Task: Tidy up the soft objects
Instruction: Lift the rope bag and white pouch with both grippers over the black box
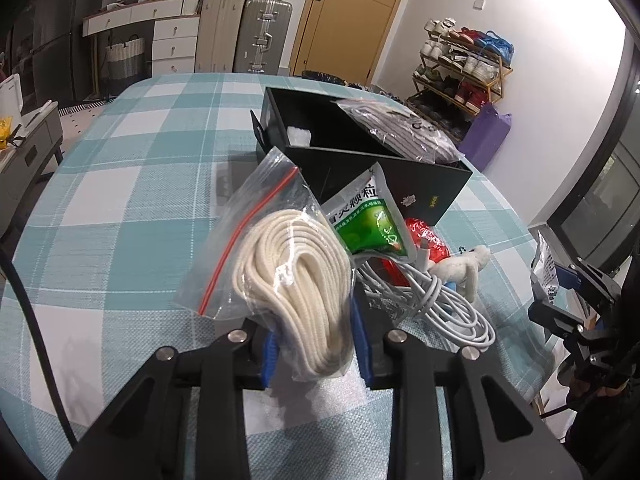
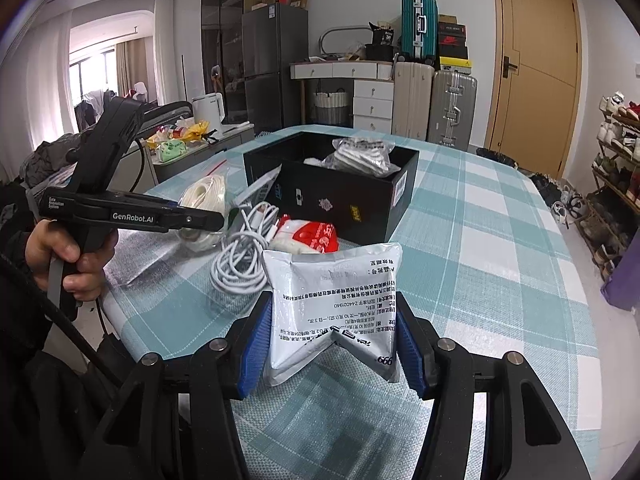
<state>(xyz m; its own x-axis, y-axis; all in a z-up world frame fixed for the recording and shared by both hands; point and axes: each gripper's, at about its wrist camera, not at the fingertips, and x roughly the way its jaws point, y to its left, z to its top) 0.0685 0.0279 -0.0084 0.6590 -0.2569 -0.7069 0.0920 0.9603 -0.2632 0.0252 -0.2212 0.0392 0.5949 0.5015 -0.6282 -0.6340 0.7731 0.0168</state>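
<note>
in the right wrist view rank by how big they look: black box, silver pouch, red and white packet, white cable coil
1. black box
2. silver pouch, though it sits nearest the camera, which inflates it
3. white cable coil
4. red and white packet, looking close to the coil in size

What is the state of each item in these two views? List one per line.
Left gripper: shut on rope bag.
Rope bag: held, sealed.
Right gripper: shut on silver pouch.
Silver pouch: held, creased.
Black box: open, partly filled.
White cable: loosely coiled on table.
</note>
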